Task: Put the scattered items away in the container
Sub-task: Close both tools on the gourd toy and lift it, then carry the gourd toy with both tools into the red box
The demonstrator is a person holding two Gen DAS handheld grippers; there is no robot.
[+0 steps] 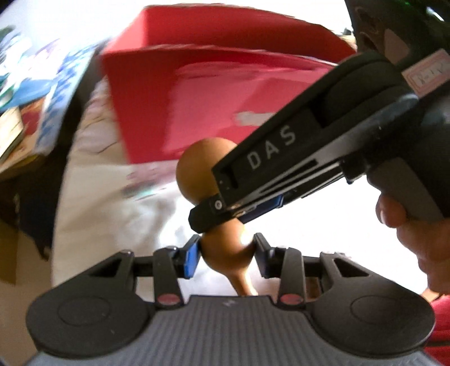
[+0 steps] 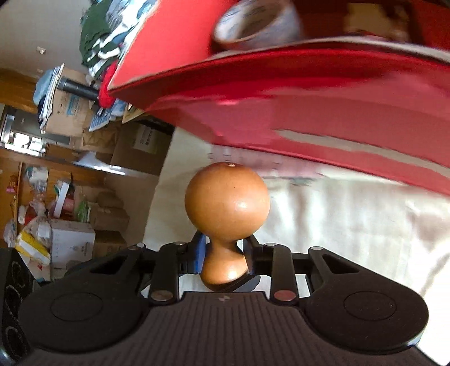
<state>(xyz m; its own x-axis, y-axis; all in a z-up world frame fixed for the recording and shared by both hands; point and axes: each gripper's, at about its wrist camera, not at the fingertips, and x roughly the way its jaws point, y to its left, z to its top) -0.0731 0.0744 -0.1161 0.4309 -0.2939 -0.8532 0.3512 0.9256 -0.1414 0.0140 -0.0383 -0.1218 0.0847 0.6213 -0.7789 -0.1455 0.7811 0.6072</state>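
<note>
A brown gourd-shaped wooden piece (image 1: 222,253) is held between both grippers above a white cloth. My left gripper (image 1: 227,254) is shut on its lower bulb, with the thin stem pointing toward the camera. My right gripper (image 2: 225,257) is shut on its narrow waist, the big round bulb (image 2: 227,202) sticking out ahead. In the left wrist view the right gripper's fingers (image 1: 213,209) come in from the upper right and clamp the waist. The red box (image 1: 197,93) stands just beyond, also in the right wrist view (image 2: 309,98), with a patterned cup (image 2: 253,25) inside.
A white patterned cloth (image 2: 351,225) covers the surface. Blue-printed packages and a book (image 1: 33,107) lie to the left. Cardboard boxes and clutter (image 2: 70,197) fill the room at the left. A hand (image 1: 416,233) grips the right tool's handle.
</note>
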